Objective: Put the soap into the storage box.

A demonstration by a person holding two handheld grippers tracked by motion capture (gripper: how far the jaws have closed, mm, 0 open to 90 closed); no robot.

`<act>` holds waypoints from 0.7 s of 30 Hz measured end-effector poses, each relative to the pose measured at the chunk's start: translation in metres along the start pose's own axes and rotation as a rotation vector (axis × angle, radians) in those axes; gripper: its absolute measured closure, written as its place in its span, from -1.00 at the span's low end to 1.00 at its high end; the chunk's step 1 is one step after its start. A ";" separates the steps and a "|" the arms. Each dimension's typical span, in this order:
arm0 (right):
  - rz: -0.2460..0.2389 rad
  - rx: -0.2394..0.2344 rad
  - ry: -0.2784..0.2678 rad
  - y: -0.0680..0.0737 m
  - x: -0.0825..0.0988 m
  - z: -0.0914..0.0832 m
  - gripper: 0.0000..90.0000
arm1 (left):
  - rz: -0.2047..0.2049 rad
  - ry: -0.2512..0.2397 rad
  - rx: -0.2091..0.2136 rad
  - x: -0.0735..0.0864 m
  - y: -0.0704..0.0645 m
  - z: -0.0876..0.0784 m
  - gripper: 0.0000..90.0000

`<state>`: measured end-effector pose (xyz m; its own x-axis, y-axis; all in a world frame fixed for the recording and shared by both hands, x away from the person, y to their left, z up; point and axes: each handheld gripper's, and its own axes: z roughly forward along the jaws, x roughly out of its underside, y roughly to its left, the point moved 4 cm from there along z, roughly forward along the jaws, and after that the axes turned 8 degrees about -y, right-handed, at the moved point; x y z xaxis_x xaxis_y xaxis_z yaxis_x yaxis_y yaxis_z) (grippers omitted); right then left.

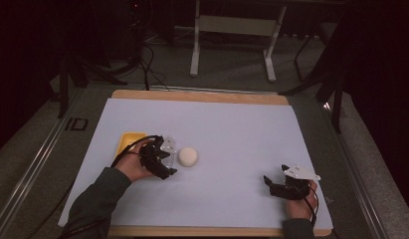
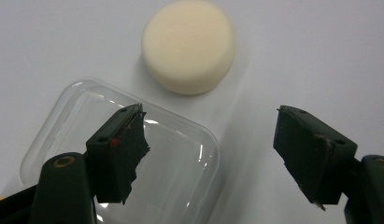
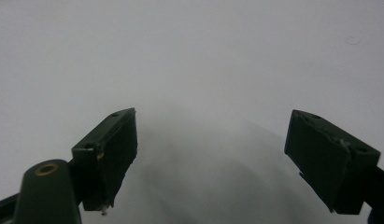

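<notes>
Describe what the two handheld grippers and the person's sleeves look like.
Both grippers are black. The left gripper trails a looping black cable; its jaws are blocky dark pads with ragged edges, one with a small red mark, and brass-coloured pivots. The right gripper carries a pale grey three-cornered plate. The sleeves are dark green-grey.

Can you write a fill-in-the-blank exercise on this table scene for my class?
1. The round soap is coloured ____.
2. The lid beside the soap is made of clear ____.
3. The left hand-held gripper has its jaws ____, with nothing between them.
4. The tray is coloured ____.

Missing words: cream; plastic; open; yellow
</notes>
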<state>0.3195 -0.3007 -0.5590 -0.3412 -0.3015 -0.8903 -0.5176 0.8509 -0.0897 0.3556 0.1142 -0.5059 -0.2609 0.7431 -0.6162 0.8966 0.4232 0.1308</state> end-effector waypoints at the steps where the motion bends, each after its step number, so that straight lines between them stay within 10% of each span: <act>1: 0.000 0.000 0.000 0.000 0.000 0.000 -0.62 | 0.000 0.000 0.000 0.000 0.000 0.000 -0.43; 21: 0.000 0.000 -0.006 0.000 0.000 0.000 -0.62 | 0.008 0.033 0.031 -0.013 0.004 0.015 -0.53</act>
<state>0.3195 -0.3008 -0.5588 -0.3361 -0.2988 -0.8932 -0.5180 0.8507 -0.0897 0.3681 0.0989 -0.5092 -0.2653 0.7633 -0.5891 0.9092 0.4014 0.1106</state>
